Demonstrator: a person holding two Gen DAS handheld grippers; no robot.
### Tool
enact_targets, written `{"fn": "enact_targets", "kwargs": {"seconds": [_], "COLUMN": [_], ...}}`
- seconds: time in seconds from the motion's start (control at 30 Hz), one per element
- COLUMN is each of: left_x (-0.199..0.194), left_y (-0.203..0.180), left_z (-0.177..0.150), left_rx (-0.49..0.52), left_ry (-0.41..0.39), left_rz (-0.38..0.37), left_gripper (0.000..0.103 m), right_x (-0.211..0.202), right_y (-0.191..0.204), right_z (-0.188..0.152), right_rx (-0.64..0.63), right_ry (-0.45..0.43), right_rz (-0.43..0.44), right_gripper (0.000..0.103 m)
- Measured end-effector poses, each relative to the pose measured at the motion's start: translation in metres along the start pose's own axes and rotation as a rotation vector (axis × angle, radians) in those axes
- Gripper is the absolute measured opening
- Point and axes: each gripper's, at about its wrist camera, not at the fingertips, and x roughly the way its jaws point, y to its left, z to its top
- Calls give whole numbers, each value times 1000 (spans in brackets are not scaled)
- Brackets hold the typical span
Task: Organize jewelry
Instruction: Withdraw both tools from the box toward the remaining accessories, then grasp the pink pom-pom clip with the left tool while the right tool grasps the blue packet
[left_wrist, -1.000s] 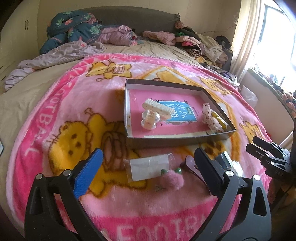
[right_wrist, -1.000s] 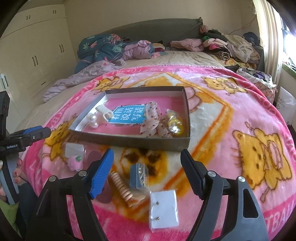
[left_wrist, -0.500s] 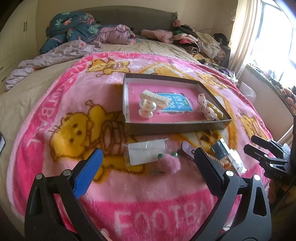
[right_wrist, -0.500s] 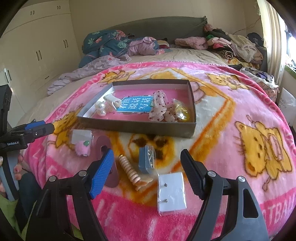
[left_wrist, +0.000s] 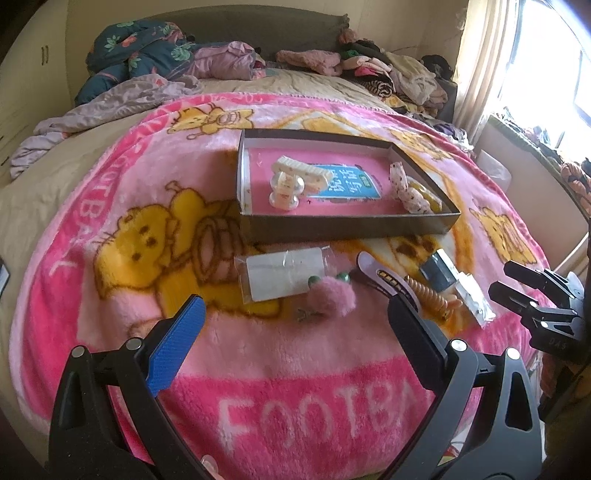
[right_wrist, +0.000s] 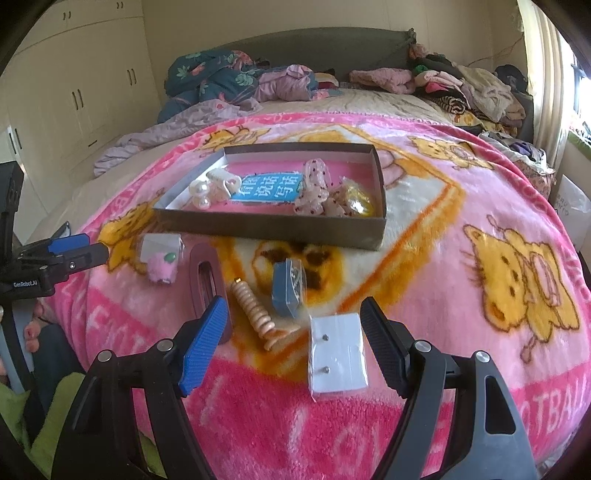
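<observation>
Jewelry (right_wrist: 258, 317) lies just before box (left_wrist: 347, 227) — both claws (left_wrist: 295, 325) (right_wrist: 295, 325) gape.

I read "FOOTBA" on the blanket (left_wrist: 317, 410), "GenRoboLAI" on the left gripper (right_wrist: 79, 254), Chinese characters on the box's (right_wrist: 258, 225) blue label (right_wrist: 266, 188).

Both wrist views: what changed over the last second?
Both grippers drew back from the box, which looks smaller now; more blanket shows in front. The left gripper and right gripper stayed open and empty. The earring card, pompom and other loose pieces lie where they were.
</observation>
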Motion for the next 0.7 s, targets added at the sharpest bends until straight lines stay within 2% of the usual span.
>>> {"fn": "enact_targets", "kwargs": {"seconds": [0.7], "left_x": [39], "left_y": [-15], "left_z": [-18], "left_rx": [15], "left_ry": [81], "left_rz": [1], "left_gripper": [90], "right_x": [27], "right_y": [-9], "right_z": [-9], "right_rx": [-7], "right_ry": [42], "right_rz": [6], "right_gripper": [72]}}
